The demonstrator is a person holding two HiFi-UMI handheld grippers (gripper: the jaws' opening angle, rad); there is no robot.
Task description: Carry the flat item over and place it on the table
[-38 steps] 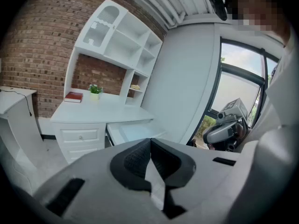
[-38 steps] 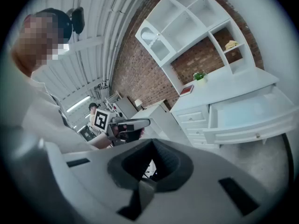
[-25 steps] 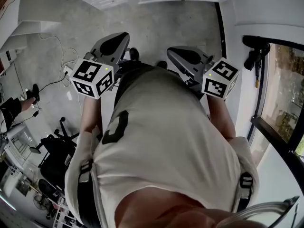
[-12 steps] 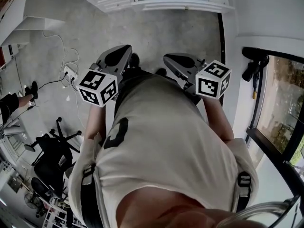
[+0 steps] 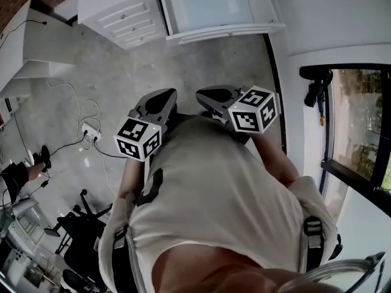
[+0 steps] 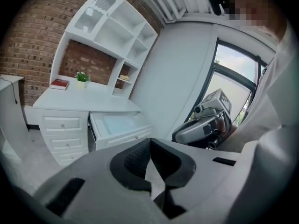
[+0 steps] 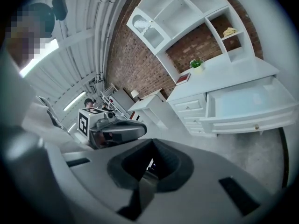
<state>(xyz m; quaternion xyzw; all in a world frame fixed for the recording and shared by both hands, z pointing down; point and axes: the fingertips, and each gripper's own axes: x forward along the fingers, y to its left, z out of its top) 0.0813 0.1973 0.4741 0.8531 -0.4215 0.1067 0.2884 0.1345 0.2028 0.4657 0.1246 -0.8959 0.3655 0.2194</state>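
Both grippers are held out in front of the person's pale shirt (image 5: 214, 194). My left gripper (image 5: 162, 97) is shut with nothing between its jaws, also in its own view (image 6: 150, 143). My right gripper (image 5: 206, 95) is shut and empty too, seen likewise in its own view (image 7: 151, 144). The two stand close side by side above the grey floor. A flat red book (image 6: 59, 83) lies on the white desk (image 6: 93, 101) beside a small potted plant (image 6: 82, 78); the right gripper view shows the book (image 7: 183, 79) as well. The grippers are well short of the desk.
The desk's top drawer (image 5: 211, 10) stands pulled open (image 7: 247, 104). White shelves (image 6: 117, 36) rise above the desk against a brick wall. Cables and a power strip (image 5: 91, 130) lie on the floor at left, near an office chair (image 5: 79, 224). A dark-framed window (image 5: 360, 127) is at right.
Both grippers have drawn closer together, the right one shifting left in the head view. The desk with its open drawer has come further into view at the top.
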